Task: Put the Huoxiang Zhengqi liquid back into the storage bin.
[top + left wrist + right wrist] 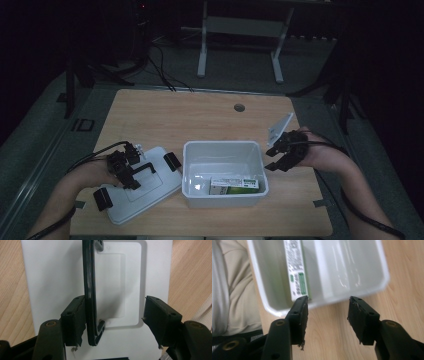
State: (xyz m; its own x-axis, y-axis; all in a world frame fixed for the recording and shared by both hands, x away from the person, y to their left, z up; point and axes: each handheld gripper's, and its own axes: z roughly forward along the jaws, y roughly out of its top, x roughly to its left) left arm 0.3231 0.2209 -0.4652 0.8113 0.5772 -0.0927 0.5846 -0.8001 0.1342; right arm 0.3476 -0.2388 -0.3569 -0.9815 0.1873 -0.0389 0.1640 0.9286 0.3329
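Your left claw (131,169) sits over the white lid (137,187), which lies flat on the counter (165,115) near its front left corner, just left of the white bin (224,172). In the left gripper view the claw (113,315) stands wide open: the lid's black handle (90,292) is raised on edge and rests against the inner face of the left-hand jaw, while the other jaw is well clear of it, so nothing is clamped. The lid (50,277) fills the ground behind the handle, with bare wood of the counter on both sides. Two black latches (172,161) hang at the lid's ends, one by the bin's wall and one toward the front edge.

Your right claw (276,157) hovers just beside the bin's right wall, near the counter's right edge, jaws spread and holding nothing. In the right gripper view that claw (328,306) points at the bin's rim (352,293), both jaws apart over bare wood.

The bin stands open at the middle of the counter's front half. A white and green carton (235,184) lies flat on its floor against the front wall; the right gripper view shows the carton (295,270) with its printed side up.
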